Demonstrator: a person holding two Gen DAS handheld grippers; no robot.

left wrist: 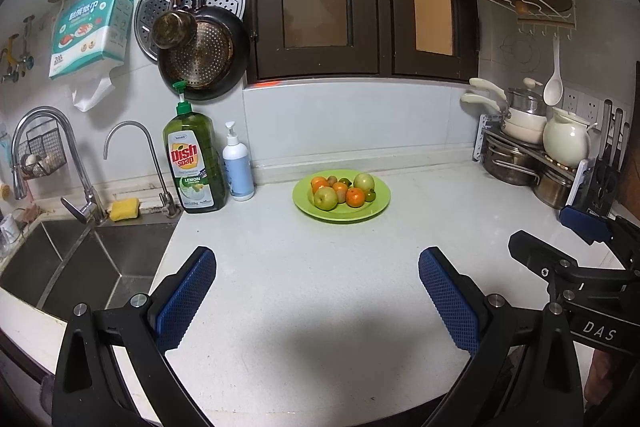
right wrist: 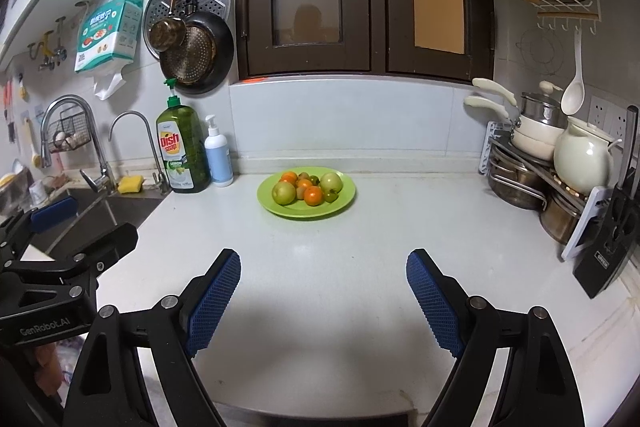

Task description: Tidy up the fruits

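Note:
A green plate (left wrist: 378,202) (right wrist: 344,201) sits on the white counter by the back wall. It holds two yellow-green apples (left wrist: 325,197) (right wrist: 283,192), several oranges (left wrist: 355,197) (right wrist: 313,195), kiwis and small green fruits. My left gripper (left wrist: 317,259) hangs open over bare counter, well short of the plate, nothing between its blue pads. My right gripper (right wrist: 323,261) is likewise open and empty, the plate ahead and slightly left of it. Each gripper shows at the edge of the other's view: the right gripper (left wrist: 576,231) and the left gripper (right wrist: 76,217).
A steel sink (left wrist: 80,259) with two taps lies at the left. A dish soap bottle (left wrist: 195,163) and a white pump bottle (left wrist: 238,167) stand beside it. Stacked pots, a cream jug (left wrist: 566,137) and a knife block (right wrist: 612,227) crowd the right corner. Pans hang on the wall.

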